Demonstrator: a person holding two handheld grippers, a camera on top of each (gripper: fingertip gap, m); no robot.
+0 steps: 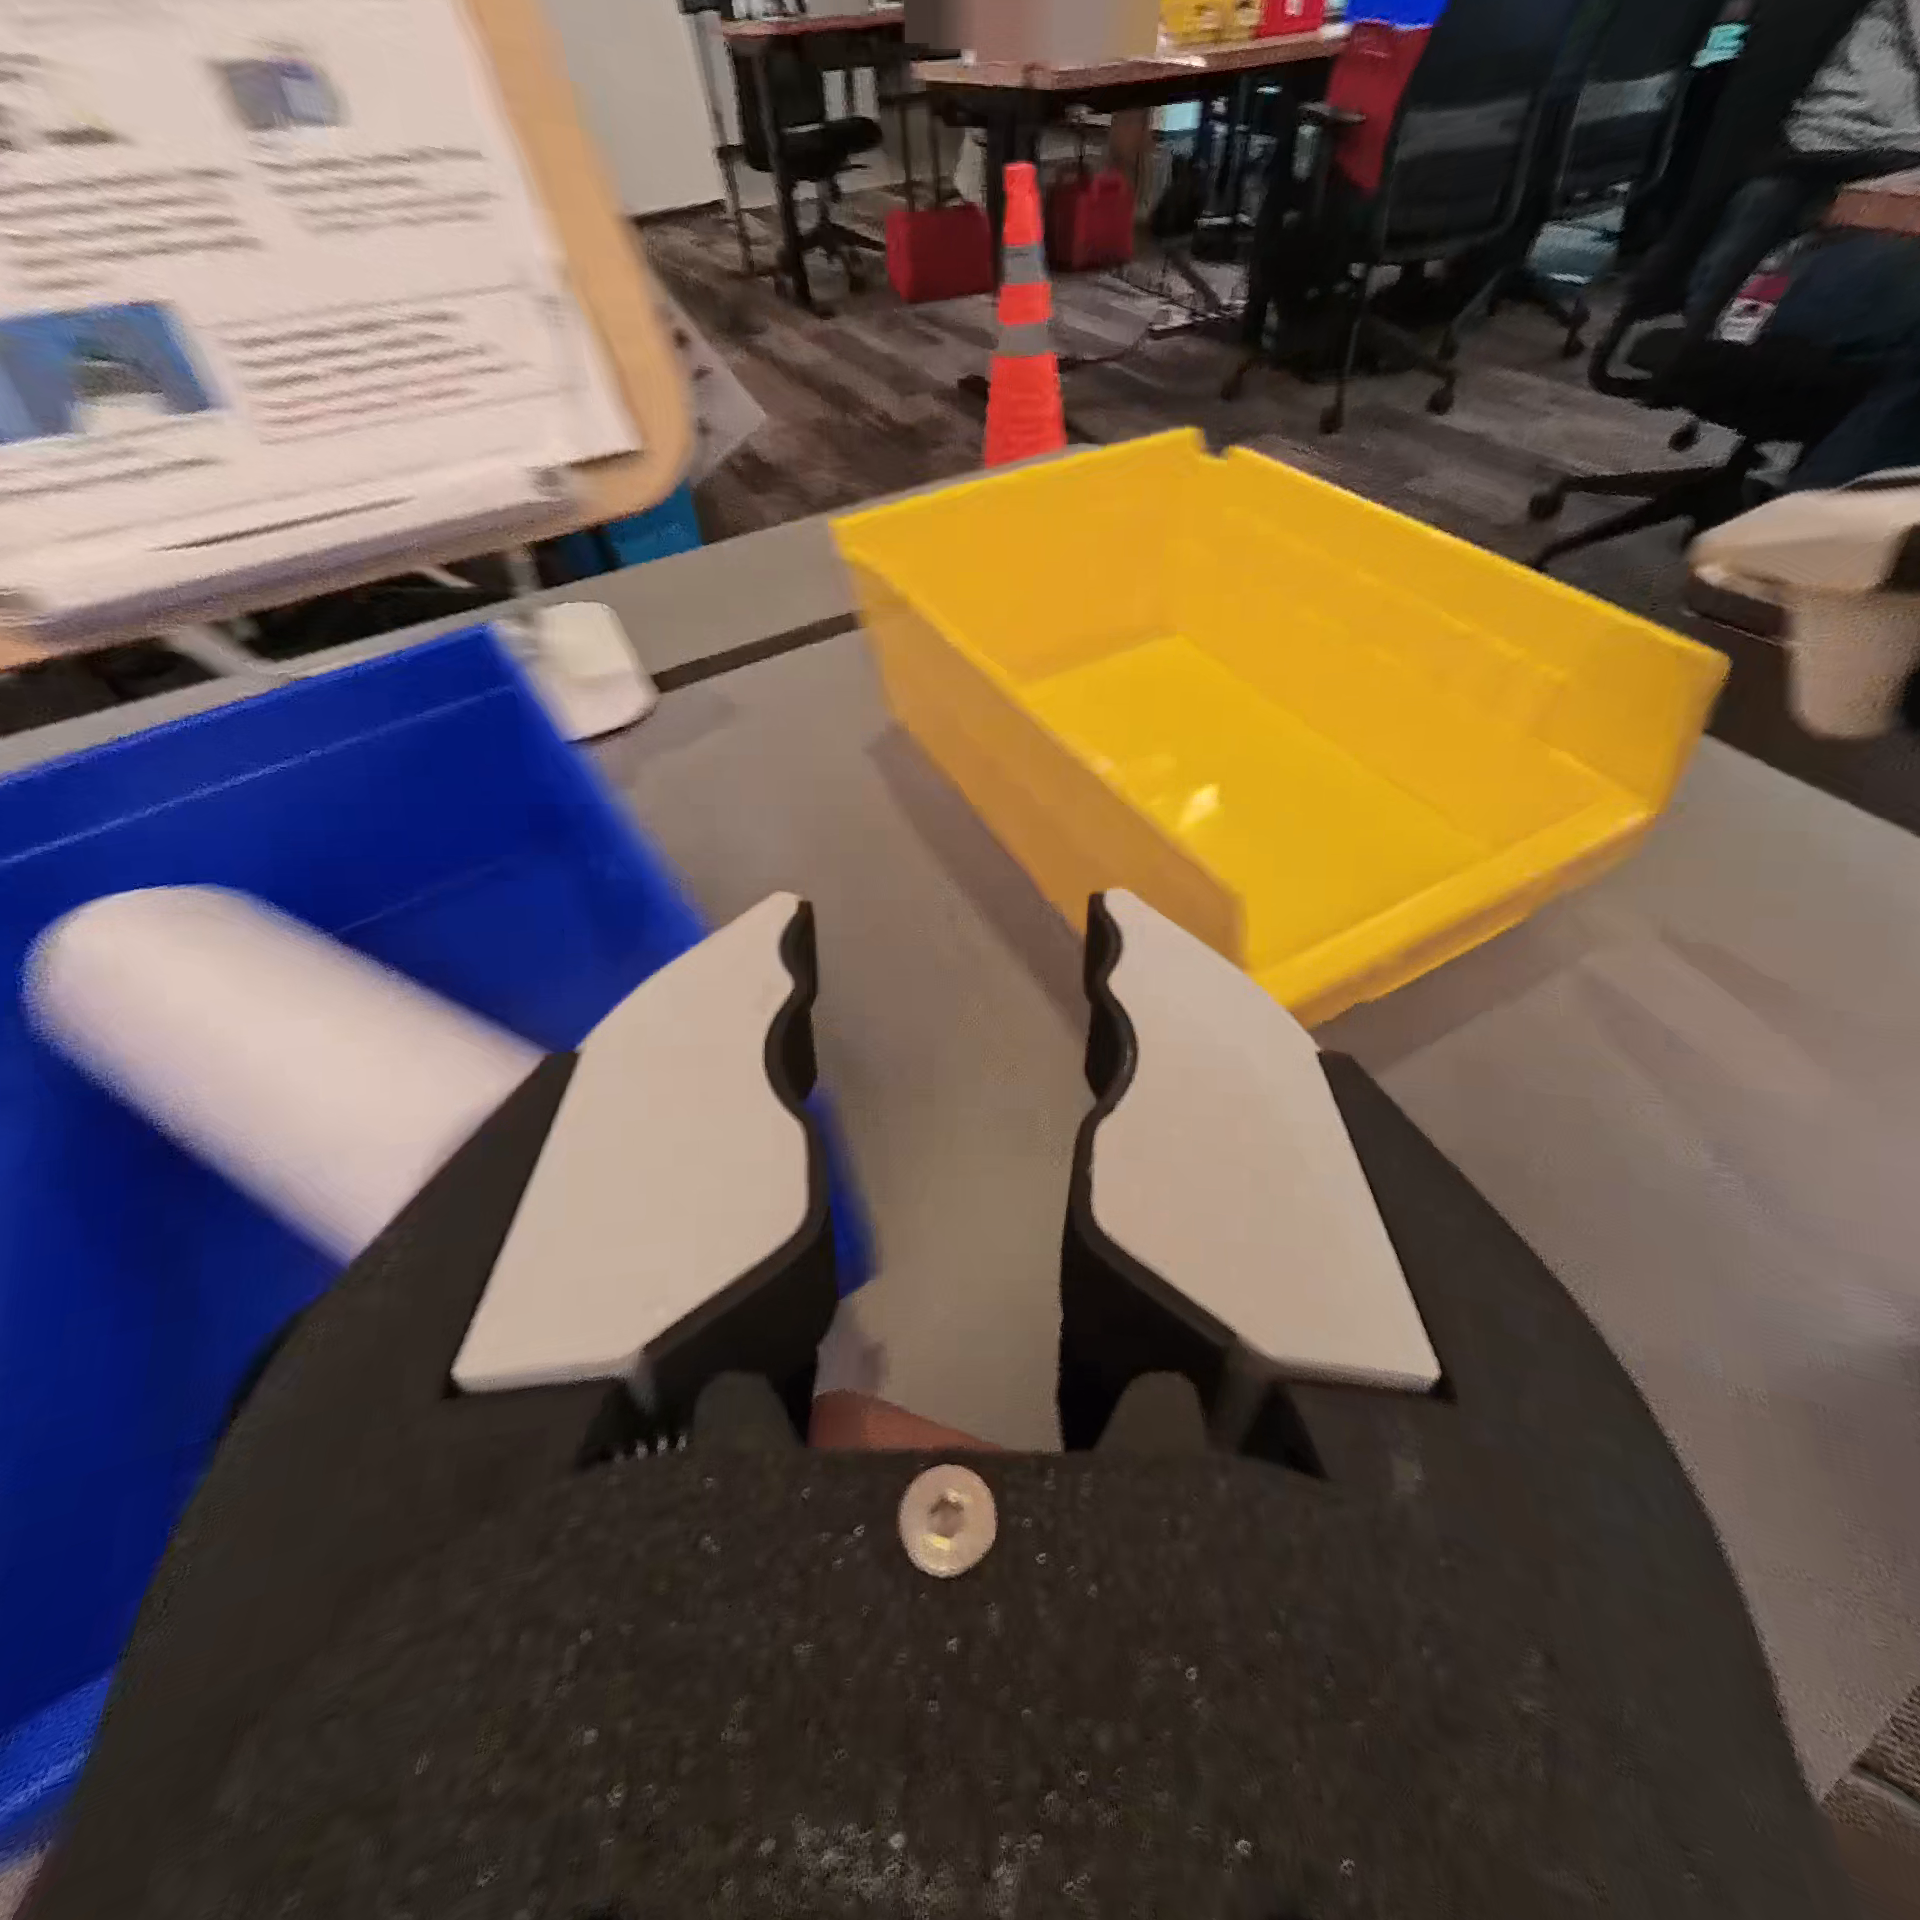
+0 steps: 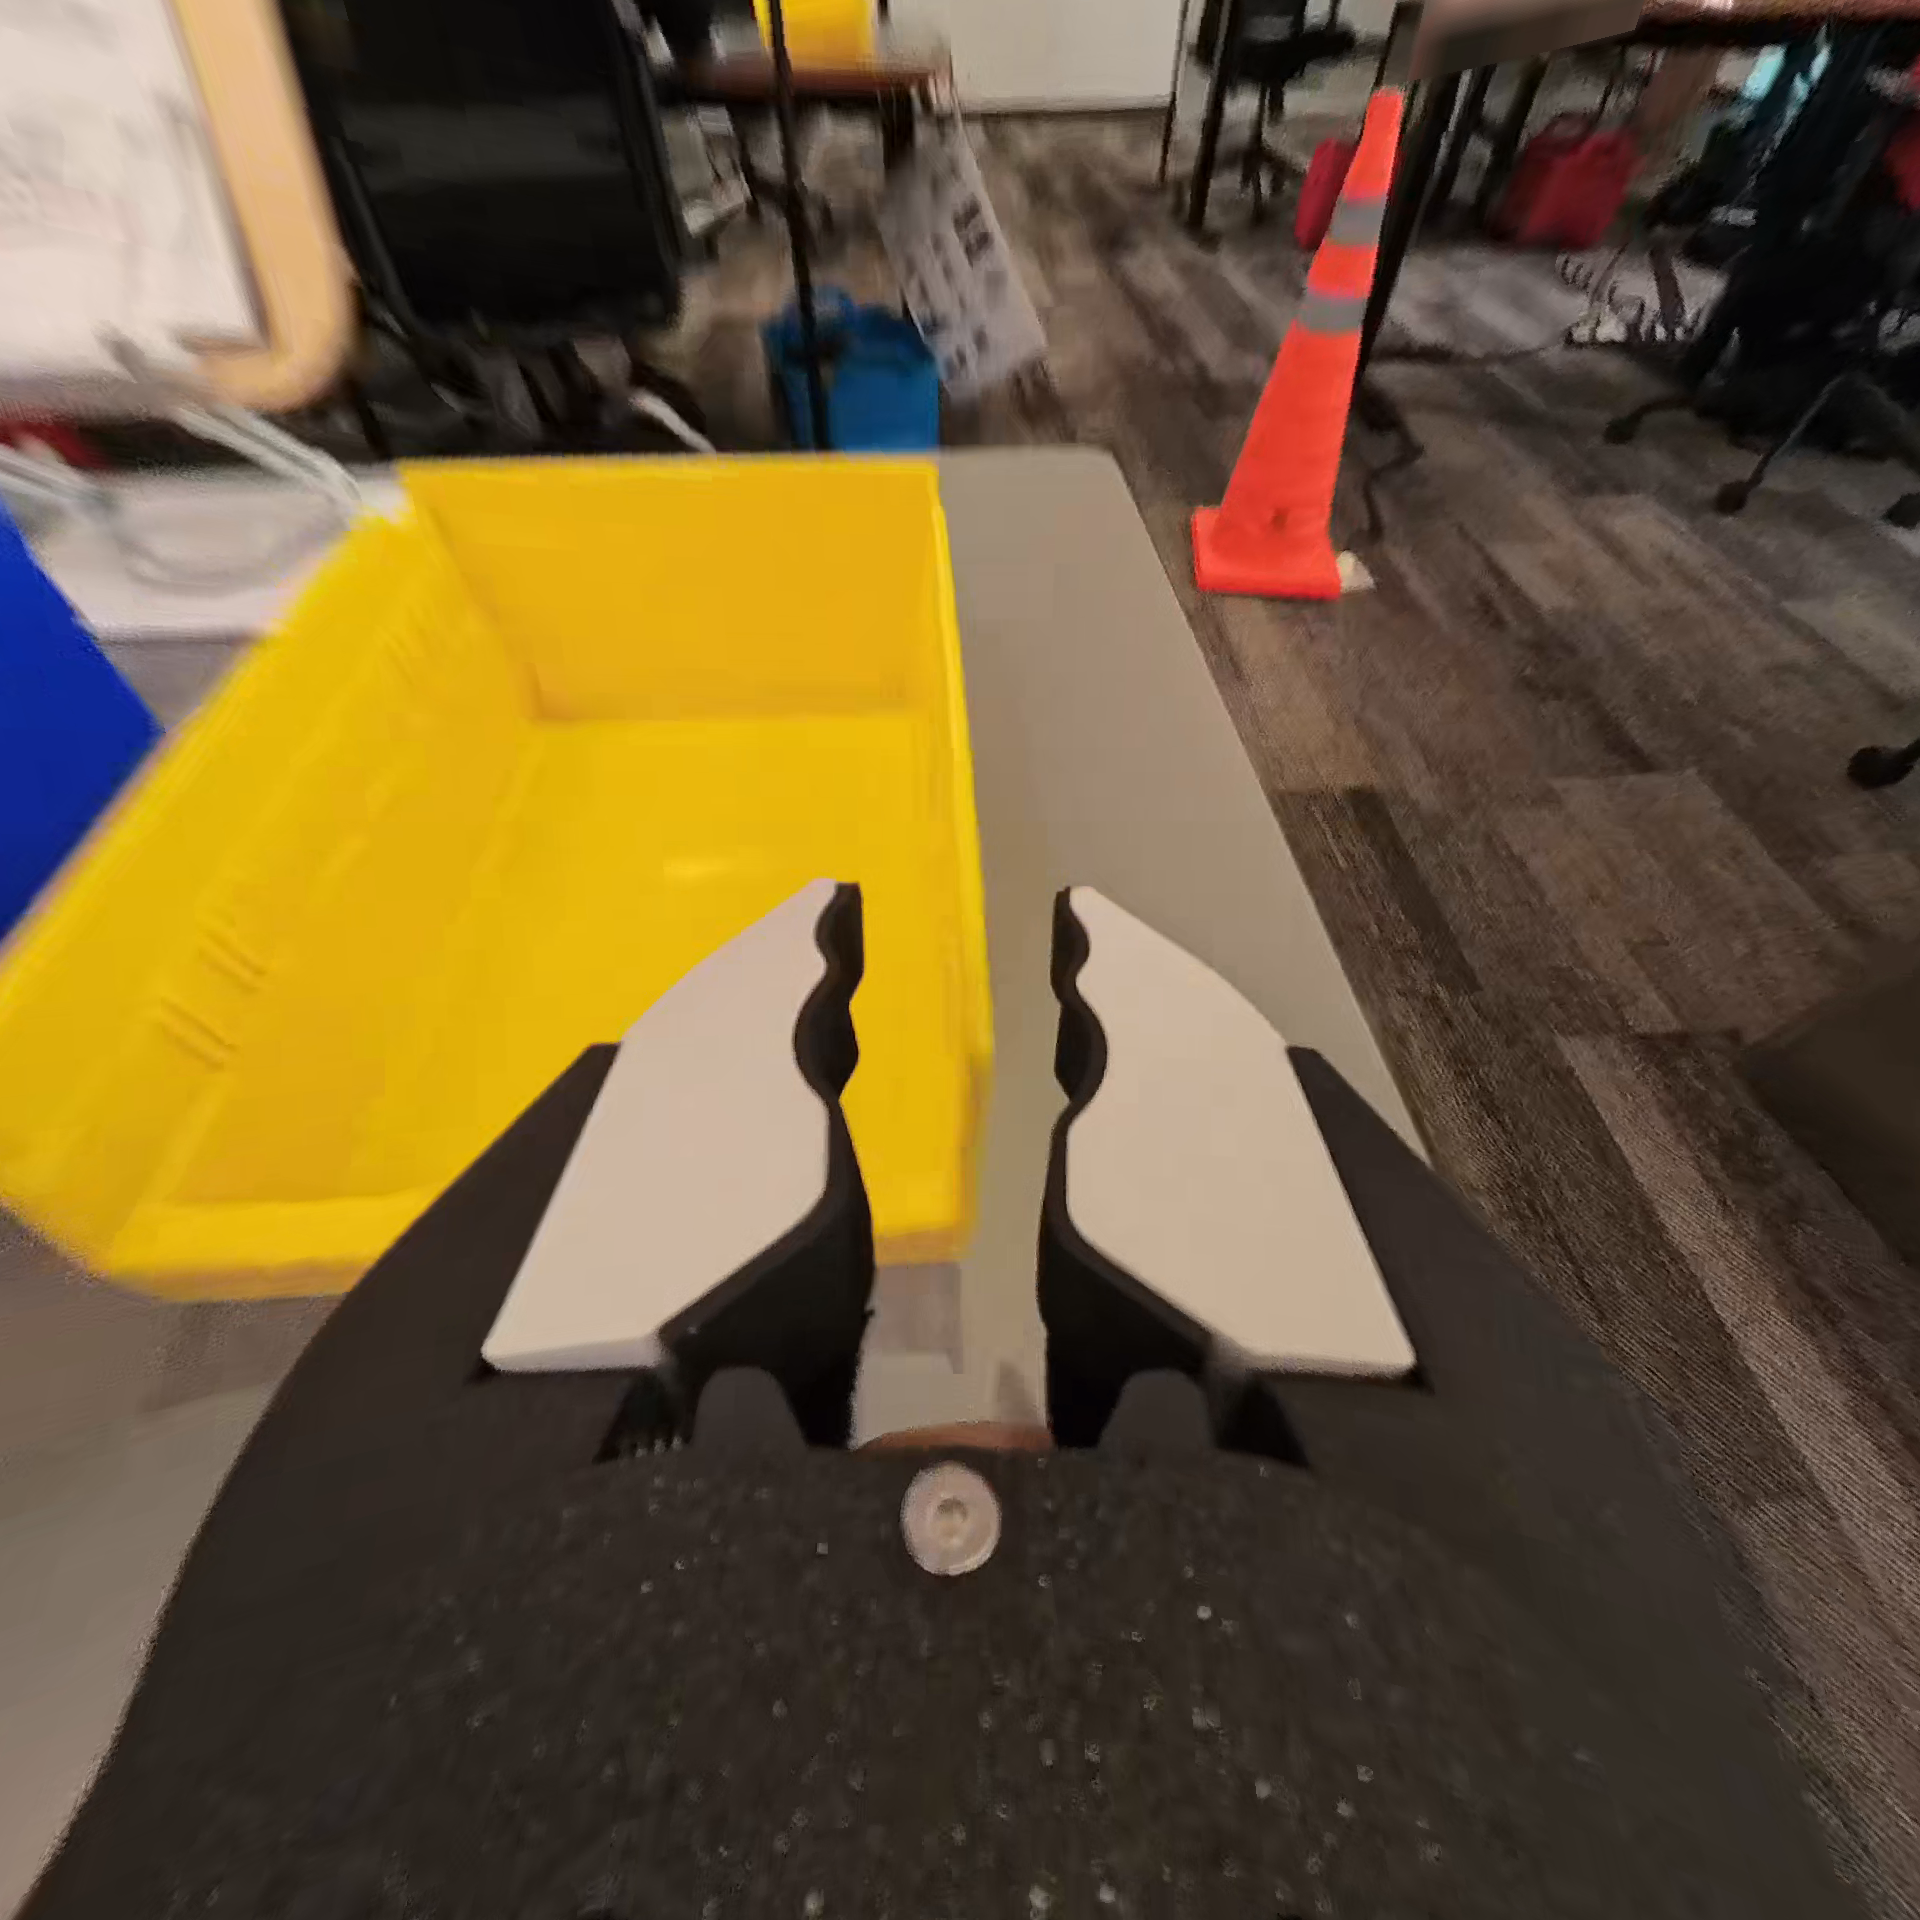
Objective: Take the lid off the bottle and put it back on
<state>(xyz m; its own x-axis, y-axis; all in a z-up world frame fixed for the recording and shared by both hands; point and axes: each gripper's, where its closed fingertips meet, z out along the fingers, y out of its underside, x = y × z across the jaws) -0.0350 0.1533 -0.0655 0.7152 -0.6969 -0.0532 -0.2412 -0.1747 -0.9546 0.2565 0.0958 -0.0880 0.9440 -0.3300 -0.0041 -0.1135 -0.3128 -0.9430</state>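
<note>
A white bottle (image 1: 239,1029), blurred, lies tilted inside the blue bin (image 1: 312,790) at the left of the left wrist view; I cannot make out its lid. My left gripper (image 1: 948,914) is open and empty over the grey table (image 1: 1558,1143), just right of the blue bin, in the gap between it and the yellow bin (image 1: 935,665). My right gripper (image 2: 958,899) is open and empty, above the right wall of the yellow bin (image 2: 675,582). The bottle does not show in the right wrist view.
The yellow bin holds nothing. A corner of the blue bin (image 2: 52,707) shows at the left. A poster board (image 1: 260,260) stands behind the table at the left. An orange cone (image 1: 1023,332) (image 2: 1299,416) stands on the floor beyond. The table's right edge (image 2: 1247,831) drops to carpet.
</note>
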